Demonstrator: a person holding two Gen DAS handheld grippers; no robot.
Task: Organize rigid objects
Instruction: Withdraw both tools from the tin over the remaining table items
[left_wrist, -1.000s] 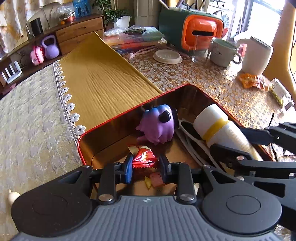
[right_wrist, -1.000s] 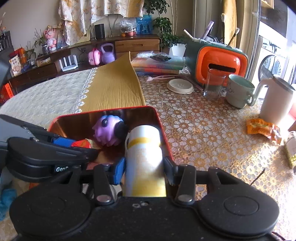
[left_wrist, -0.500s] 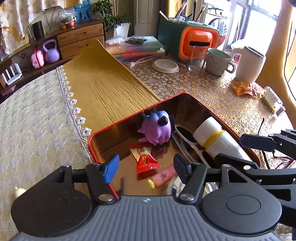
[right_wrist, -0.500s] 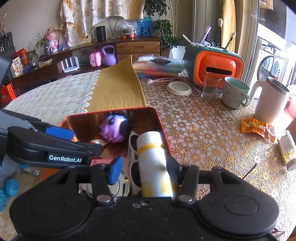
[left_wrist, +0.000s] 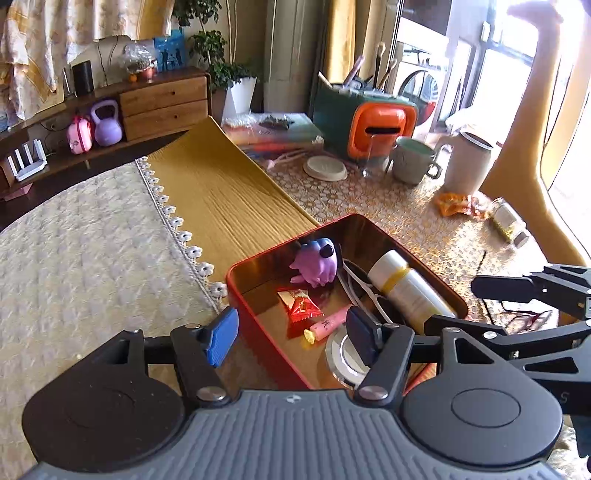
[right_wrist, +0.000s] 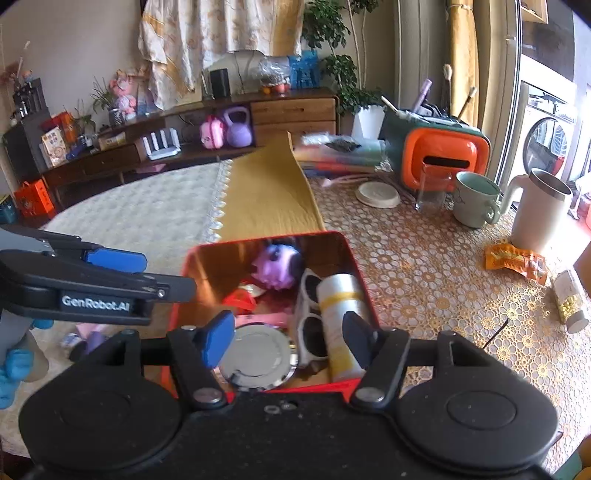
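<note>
A red tin box (left_wrist: 236, 275) (right_wrist: 354, 266) sits on the table. Inside lie a purple toy (left_wrist: 317, 260) (right_wrist: 277, 264), a red candy wrapper (left_wrist: 301, 302), a pink tube (left_wrist: 328, 325), white sunglasses (right_wrist: 308, 321), a white bottle with a yellow band (left_wrist: 406, 288) (right_wrist: 338, 306) and a round silver lid (right_wrist: 255, 356). My left gripper (left_wrist: 291, 338) is open and empty above the box's near left corner. My right gripper (right_wrist: 288, 338) is open and empty above the box's near edge.
At the back right stand an orange and green holder (left_wrist: 369, 118), a glass, a green mug (left_wrist: 412, 160), a cream jug (left_wrist: 467, 166) and a white coaster (left_wrist: 325, 168). An orange snack packet (right_wrist: 515, 260) and a small jar (right_wrist: 570, 301) lie right of the box.
Both grippers opened and pulled back and up. The left let go of the red candy wrapper, the right let go of the white bottle; both now lie in the box.
</note>
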